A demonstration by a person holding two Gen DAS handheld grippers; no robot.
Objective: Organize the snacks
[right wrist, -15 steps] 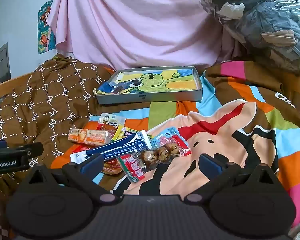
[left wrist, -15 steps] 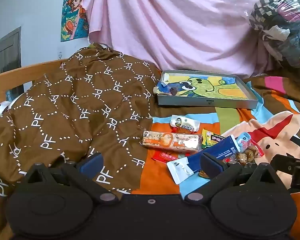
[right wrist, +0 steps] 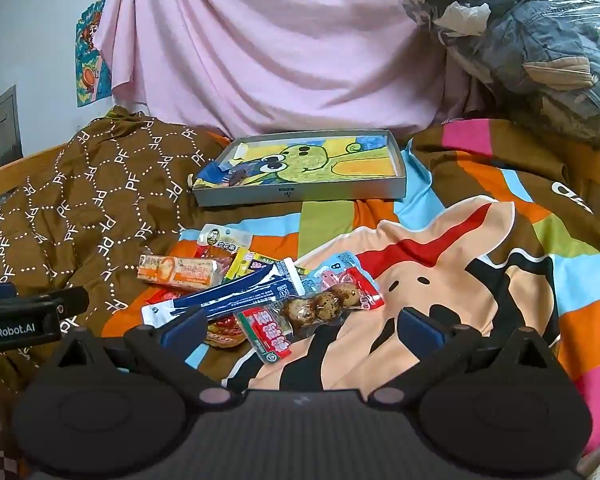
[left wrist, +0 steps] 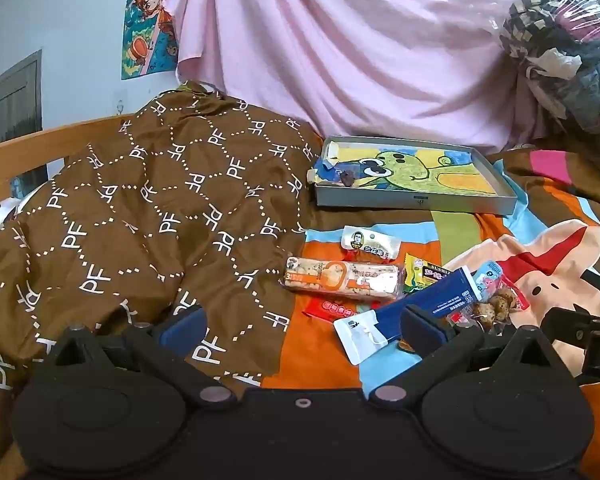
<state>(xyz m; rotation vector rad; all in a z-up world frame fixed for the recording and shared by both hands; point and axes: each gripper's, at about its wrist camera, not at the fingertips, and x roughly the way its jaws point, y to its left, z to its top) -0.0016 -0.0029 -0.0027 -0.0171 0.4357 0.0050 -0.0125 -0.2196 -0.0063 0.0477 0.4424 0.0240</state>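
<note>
While both grippers tilt slightly down over snack pile, jaws spread wide, apparently gripping nothing.

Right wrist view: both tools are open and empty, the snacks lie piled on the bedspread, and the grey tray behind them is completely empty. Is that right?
Not quite. The grey tray is not empty: a small dark snack already lies in its left end, clear in the right wrist view. The rest holds: right tool and left tool are open and empty.
</note>
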